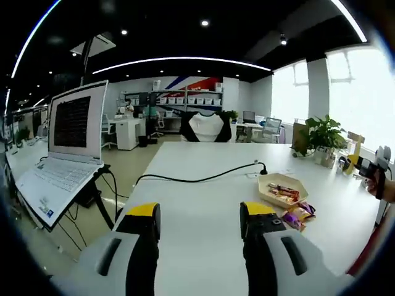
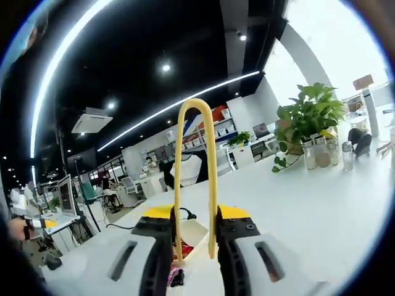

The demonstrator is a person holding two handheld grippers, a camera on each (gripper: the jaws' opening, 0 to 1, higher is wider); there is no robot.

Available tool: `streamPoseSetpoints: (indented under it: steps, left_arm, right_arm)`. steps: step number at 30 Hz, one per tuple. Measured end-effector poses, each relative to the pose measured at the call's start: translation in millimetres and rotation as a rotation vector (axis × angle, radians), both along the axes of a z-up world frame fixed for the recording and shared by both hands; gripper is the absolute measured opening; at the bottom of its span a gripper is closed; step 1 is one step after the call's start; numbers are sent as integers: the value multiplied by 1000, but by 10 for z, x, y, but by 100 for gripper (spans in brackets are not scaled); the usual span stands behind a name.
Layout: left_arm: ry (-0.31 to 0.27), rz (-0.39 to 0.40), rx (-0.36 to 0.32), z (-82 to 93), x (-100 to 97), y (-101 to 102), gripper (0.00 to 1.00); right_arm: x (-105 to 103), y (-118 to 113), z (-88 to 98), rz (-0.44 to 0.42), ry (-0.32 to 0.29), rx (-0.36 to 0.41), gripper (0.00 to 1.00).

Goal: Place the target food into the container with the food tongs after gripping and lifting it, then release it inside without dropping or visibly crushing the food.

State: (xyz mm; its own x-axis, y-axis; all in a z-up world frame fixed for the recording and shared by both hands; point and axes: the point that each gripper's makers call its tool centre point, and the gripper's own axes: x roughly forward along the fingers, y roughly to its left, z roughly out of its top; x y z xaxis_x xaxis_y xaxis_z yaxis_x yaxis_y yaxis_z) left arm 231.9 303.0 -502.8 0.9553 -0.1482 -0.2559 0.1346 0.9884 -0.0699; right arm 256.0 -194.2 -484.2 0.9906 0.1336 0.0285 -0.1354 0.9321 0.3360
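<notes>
In the right gripper view my right gripper (image 2: 194,217) is shut on yellow food tongs (image 2: 211,160). Their bent end stands high in the view and both arms run down between the jaws. Behind the tongs sits a beige tray container (image 2: 196,233) with red packets in it. In the left gripper view the same container (image 1: 279,182) rests on the white table (image 1: 203,185), right of centre, with snack packets (image 1: 284,193) inside. Purple and orange packets (image 1: 299,215) lie just outside its near rim. My left gripper (image 1: 200,214) is open with nothing between its jaws, above the table and left of the container.
A black power cable (image 1: 203,179) crosses the table to a plug near the container. An open laptop (image 1: 65,154) on a stand is off the table's left edge. A potted plant (image 1: 322,134) and small bottles (image 2: 345,154) stand at the far right. A hand with the other gripper (image 1: 374,168) shows at the right edge.
</notes>
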Motion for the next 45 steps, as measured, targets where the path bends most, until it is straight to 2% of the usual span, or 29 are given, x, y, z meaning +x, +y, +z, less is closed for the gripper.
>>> streamPoseSetpoints:
  steps: [2, 5, 10, 13, 17, 19, 20, 23, 26, 31, 33, 34, 43, 44, 45]
  left_arm:
    - [4, 32, -24, -15, -20, 69, 55]
    - [-2, 34, -9, 27, -21, 81, 55]
    - [-15, 42, -12, 85, -13, 111, 54]
    - [-16, 41, 41, 107, -36, 126, 54]
    - [-13, 58, 7, 140, -90, 203, 54]
    - [-13, 78, 10, 175, -151, 294, 54]
    - [-12, 91, 29, 191, -184, 350, 54]
    - [-5, 128, 38, 220, -288, 513, 54]
    - [-2, 167, 29, 234, -381, 647, 53]
    - [11, 191, 31, 195, -450, 709, 52]
    - [14, 192, 40, 195, -458, 699, 52]
    - [16, 192, 49, 197, -464, 698, 52]
    - [26, 202, 79, 222, -490, 741, 52]
    - [26, 203, 80, 225, -490, 744, 52]
    - [26, 203, 81, 228, -488, 745, 52]
  right_arm:
    - [-5, -42, -6, -11, 5, 12, 22]
    - [3, -40, -24, -11, 16, 6, 23]
    - [63, 87, -129, 17, 61, 19, 23]
    - [123, 247, -222, 55, 81, -1, 23]
    - [246, 369, -367, 66, 88, -68, 21]
    - [338, 439, -496, 79, 111, 18, 21]
    - [392, 484, -581, 87, 119, 30, 21]
    - [475, 620, -734, 116, 128, -24, 20]
    - [531, 791, -858, 155, 134, 70, 20]
    - [574, 1083, -1124, 238, 183, -24, 20]
    - [583, 1136, -1154, 246, 186, -14, 20]
    - [631, 1084, -1244, 244, 186, -25, 20]
    - [668, 1116, -1351, 243, 173, -99, 22]
    - [664, 1129, -1372, 244, 177, -102, 22]
    - [650, 1107, -1482, 232, 217, -152, 21]
